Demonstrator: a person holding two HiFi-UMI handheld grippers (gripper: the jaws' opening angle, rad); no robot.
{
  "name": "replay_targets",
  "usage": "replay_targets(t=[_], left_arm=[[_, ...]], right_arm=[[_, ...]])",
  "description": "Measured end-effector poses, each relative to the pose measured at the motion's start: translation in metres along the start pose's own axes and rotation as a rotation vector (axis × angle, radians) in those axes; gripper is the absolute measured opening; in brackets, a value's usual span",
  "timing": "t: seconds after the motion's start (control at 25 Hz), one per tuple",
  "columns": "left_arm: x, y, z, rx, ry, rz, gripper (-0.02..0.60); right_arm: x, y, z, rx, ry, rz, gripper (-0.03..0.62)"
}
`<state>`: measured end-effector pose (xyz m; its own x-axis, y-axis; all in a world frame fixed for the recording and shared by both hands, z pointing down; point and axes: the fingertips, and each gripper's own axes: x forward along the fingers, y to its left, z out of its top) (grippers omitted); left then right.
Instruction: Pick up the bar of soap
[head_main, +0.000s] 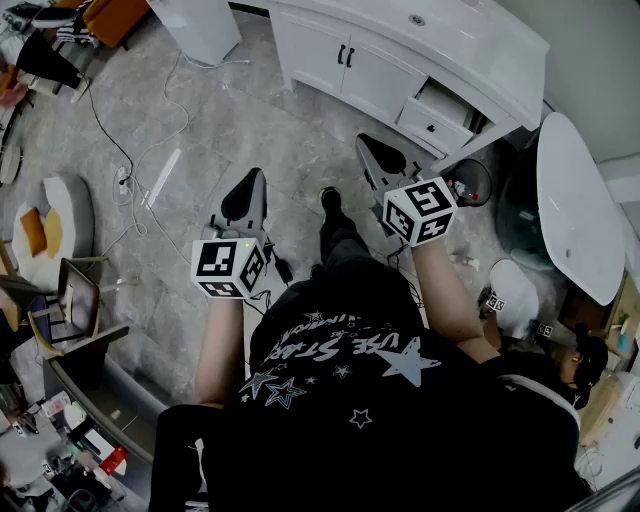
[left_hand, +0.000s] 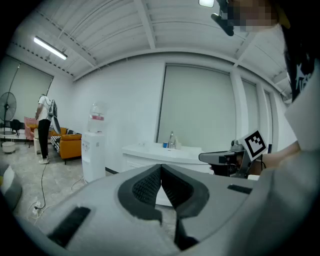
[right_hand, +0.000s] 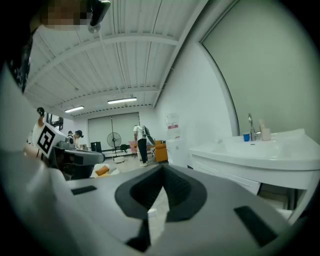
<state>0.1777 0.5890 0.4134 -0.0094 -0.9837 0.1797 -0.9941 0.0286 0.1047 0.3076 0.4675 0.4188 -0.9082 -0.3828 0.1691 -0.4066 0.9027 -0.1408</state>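
The grey left gripper (head_main: 249, 186) and grey right gripper (head_main: 374, 152) were both clenched shut, holding nothing, over a grey marbled floor (head_main: 250, 110) near a white vanity cabinet (head_main: 400, 60).

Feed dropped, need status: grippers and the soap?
Left gripper shut, empty. Right gripper shut, empty. Bar of soap not in sight. White vanity ahead.

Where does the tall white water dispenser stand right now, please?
In the left gripper view, the water dispenser stands left of the white vanity cabinet.
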Motion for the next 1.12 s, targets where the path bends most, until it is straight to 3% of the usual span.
replay_targets(t=[0.64,1.0,1.12], left_arm=[[0.004,0.026,-0.008,-0.022,0.018,-0.003,0.009],[0.049,0.060,0.006,-0.026,0.018,0.001,0.009],[0.072,0.076,0.015,-0.022,0.018,0.010,0.009]], right_arm=[[0.020,0.005,0.006,-0.036,-0.002,-0.019,0.006],[0.072,-0.011,0.022,0.001,0.011,0.069,0.006],[0.101,-0.025,0.028,0.018,0.019,0.089,0.074]])
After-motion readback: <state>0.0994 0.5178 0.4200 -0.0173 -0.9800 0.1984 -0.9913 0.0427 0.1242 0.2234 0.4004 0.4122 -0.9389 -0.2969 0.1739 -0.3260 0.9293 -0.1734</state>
